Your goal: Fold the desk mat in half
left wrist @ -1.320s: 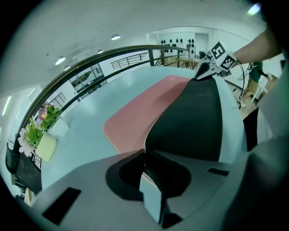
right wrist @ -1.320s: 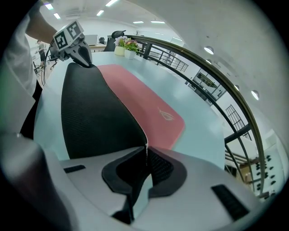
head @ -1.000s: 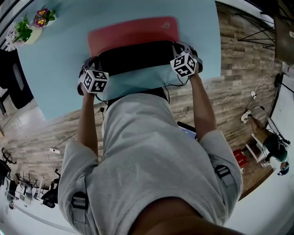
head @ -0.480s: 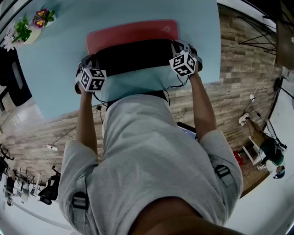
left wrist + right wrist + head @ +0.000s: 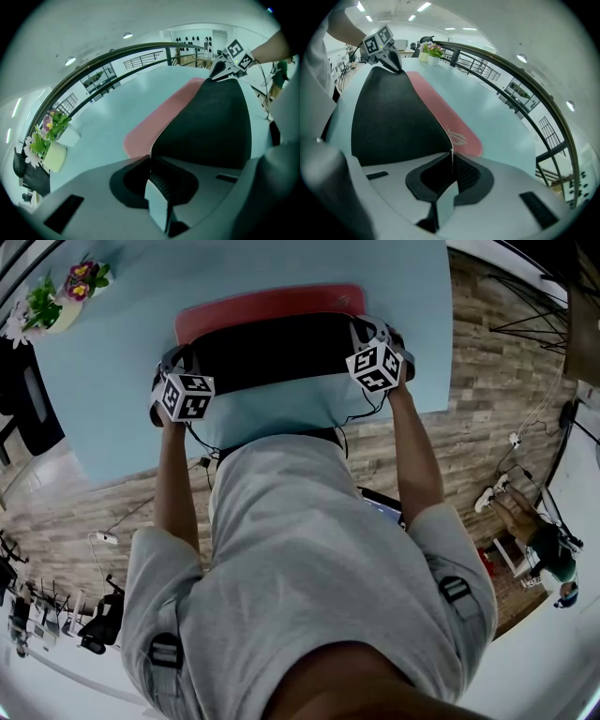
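The desk mat point(image 5: 272, 304) lies on the pale blue table point(image 5: 122, 362), red face up at the far side. Its near half is lifted and curls over, showing the black underside point(image 5: 272, 351). My left gripper point(image 5: 178, 367) is shut on the mat's near left corner, and my right gripper point(image 5: 370, 341) is shut on the near right corner. In the left gripper view the mat's edge point(image 5: 151, 157) runs between the jaws, black underside point(image 5: 211, 126) to the right, red face point(image 5: 159, 117) beyond. The right gripper view shows the same edge point(image 5: 451, 140) pinched, with the red face point(image 5: 450, 122) and its logo behind.
A pot of flowers point(image 5: 58, 296) stands at the table's far left corner, also seen in the left gripper view as a white pot point(image 5: 54, 154). Wooden floor point(image 5: 487, 381) lies to the right of the table. The person's grey shirt point(image 5: 300, 568) fills the lower head view.
Both grippers have carried the mat's near edge a little farther across the table. The black underside covers more of the red face than before.
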`<state>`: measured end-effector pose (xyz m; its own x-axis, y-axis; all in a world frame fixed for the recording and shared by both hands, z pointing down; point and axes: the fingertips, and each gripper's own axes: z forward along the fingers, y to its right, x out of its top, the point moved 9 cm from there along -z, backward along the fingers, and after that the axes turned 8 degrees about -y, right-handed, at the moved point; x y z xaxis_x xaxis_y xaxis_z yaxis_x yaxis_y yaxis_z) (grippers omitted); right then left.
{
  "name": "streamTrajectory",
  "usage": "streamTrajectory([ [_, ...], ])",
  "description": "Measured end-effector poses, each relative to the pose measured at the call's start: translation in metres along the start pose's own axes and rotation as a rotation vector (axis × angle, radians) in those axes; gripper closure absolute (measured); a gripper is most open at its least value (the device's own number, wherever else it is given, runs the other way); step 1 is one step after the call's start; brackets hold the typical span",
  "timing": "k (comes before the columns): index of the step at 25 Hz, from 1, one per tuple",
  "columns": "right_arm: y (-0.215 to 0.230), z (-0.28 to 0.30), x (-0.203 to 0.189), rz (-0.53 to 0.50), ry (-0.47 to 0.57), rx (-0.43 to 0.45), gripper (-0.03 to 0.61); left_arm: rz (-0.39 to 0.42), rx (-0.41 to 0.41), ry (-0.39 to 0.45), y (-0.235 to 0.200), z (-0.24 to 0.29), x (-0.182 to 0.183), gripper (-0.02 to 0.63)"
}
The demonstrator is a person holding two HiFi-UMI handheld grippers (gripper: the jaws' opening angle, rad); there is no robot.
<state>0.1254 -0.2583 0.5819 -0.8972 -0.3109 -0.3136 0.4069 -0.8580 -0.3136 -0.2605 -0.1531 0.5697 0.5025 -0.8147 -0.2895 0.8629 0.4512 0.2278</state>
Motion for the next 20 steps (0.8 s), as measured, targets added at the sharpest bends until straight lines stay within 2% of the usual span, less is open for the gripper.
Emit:
streamTrajectory([
  [20, 0.024, 0.016, 0.021, -0.012, 0.027, -0.024, 0.554, -0.013, 0.032, 0.004, -0.023, 0.011, 0.021, 0.578],
])
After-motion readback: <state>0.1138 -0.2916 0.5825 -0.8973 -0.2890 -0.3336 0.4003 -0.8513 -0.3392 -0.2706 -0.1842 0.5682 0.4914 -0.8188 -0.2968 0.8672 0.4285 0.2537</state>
